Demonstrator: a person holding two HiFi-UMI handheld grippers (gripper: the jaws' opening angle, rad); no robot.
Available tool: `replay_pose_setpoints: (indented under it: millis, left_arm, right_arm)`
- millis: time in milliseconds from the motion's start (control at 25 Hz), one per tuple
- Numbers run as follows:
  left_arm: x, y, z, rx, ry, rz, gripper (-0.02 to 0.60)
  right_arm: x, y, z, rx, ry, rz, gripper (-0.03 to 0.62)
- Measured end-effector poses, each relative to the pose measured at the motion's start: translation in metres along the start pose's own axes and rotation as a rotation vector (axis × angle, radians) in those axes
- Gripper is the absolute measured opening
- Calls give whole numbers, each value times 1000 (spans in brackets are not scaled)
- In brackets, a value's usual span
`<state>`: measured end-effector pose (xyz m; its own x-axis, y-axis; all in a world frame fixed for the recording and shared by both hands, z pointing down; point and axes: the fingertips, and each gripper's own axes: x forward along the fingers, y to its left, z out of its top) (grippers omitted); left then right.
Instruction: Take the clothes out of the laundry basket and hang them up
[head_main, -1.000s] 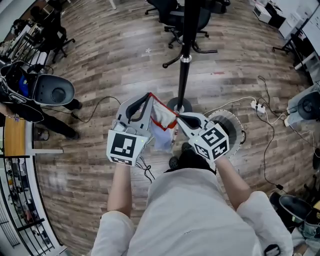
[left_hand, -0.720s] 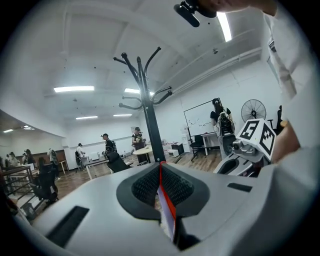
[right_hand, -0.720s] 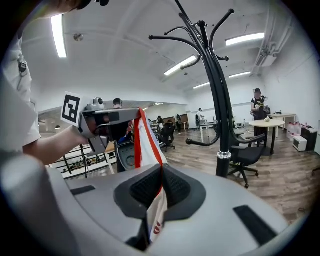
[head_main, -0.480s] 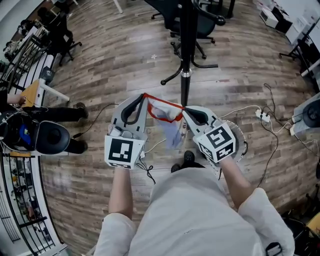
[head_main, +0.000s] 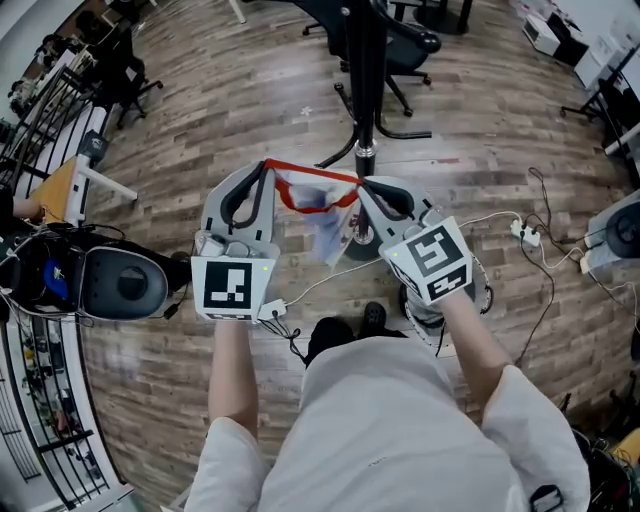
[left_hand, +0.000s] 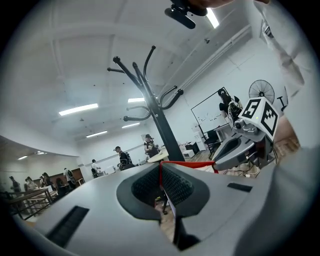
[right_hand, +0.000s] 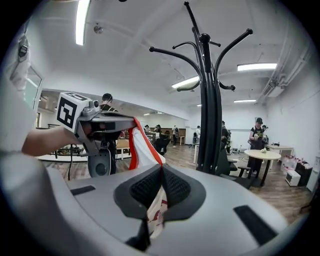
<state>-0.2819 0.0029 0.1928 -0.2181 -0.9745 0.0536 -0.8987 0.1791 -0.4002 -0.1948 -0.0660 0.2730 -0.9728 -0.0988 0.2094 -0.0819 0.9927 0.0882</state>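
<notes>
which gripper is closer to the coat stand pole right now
Right. The right gripper sits just beside the coat stand pole; the left gripper is farther off toward the head view's left, with the red-trimmed garment stretched between them.

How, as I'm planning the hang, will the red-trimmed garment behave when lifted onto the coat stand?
Probably floppy: the garment droops below its red trim, taut only between the left tool and right tool. Likely light: pinched edges alone carry it.
</notes>
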Motion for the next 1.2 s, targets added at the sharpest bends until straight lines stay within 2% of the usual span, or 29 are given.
replay_pose_setpoints:
  millis: [160,440,720,1200]
  left_arm:
    - [3,7,5,39,-31,12,25]
    - [28,26,8,32,-66,-14,25]
    - [74,39,-2,5,-129,-128,26]
    - [128,28,-48,-51,-143,-318,26]
  right_arm:
    - [4,-3,9,-18,-13,-24,8]
    - [13,-13,23,-29,-14,-87,8]
    - [24,-30,24,-26,34,-196,8]
    - [37,-50,-5,12,125,-369,8]
